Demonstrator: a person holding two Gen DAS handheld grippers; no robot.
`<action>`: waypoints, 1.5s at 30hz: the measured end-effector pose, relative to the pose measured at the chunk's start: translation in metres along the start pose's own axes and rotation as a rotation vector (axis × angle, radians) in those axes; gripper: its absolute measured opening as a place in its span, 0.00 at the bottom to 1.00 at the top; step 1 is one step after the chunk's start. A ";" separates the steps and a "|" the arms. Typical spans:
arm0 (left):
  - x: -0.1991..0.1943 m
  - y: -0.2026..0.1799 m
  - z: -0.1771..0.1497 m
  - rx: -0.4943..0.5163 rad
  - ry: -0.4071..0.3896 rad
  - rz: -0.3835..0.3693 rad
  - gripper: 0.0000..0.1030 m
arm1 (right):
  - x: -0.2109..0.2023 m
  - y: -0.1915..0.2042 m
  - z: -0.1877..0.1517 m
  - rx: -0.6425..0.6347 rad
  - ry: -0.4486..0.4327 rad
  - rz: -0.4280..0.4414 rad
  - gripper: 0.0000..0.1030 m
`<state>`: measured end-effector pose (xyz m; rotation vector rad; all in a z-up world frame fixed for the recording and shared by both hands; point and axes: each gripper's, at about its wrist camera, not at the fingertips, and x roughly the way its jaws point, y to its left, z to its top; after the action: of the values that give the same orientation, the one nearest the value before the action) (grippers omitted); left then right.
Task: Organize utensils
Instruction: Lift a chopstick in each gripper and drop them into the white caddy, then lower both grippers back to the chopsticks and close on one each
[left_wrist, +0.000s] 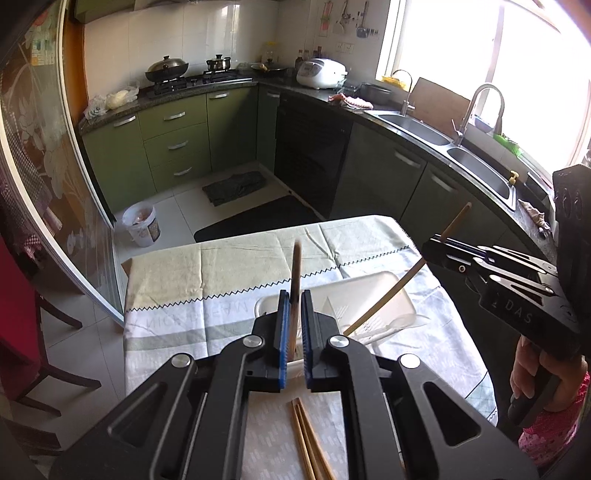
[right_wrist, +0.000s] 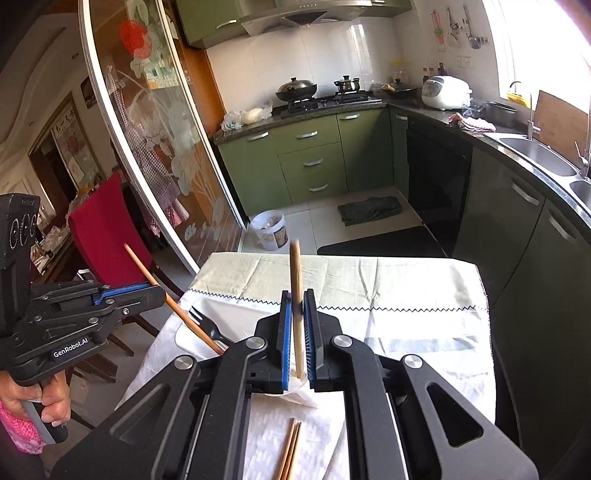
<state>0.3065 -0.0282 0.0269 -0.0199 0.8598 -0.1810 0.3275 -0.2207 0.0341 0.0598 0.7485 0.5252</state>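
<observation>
Nearest, two loose chopsticks (left_wrist: 308, 439) lie on the cloth-covered bench (left_wrist: 221, 266). Above them, the left tool (left_wrist: 293, 332) is clamped on one upright chopstick (left_wrist: 296, 266), and the right tool (right_wrist: 296, 332) likewise grips its own chopstick (right_wrist: 295, 280). Beyond sits the white tray (left_wrist: 391, 291), holding a dark fork (right_wrist: 201, 319). To seat each stick well, lower its tip inside the tray, lay it parallel to its partner, then release.

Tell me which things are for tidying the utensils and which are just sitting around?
For the job:
left gripper holding a chopstick
right gripper holding another chopstick
white tray
black fork
chopstick pair

Just around:
rice cooker
wok
bucket
</observation>
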 end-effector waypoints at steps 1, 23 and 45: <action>0.002 0.001 -0.003 -0.002 0.007 0.003 0.06 | 0.003 0.002 -0.002 -0.005 0.010 0.000 0.07; 0.047 0.013 -0.137 -0.072 0.397 -0.049 0.21 | -0.098 -0.045 -0.128 0.078 -0.035 0.040 0.28; 0.107 -0.017 -0.172 -0.014 0.526 0.023 0.21 | -0.069 -0.088 -0.229 0.294 0.066 0.127 0.36</action>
<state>0.2427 -0.0529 -0.1641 0.0260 1.3856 -0.1603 0.1717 -0.3608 -0.1118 0.3663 0.8863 0.5367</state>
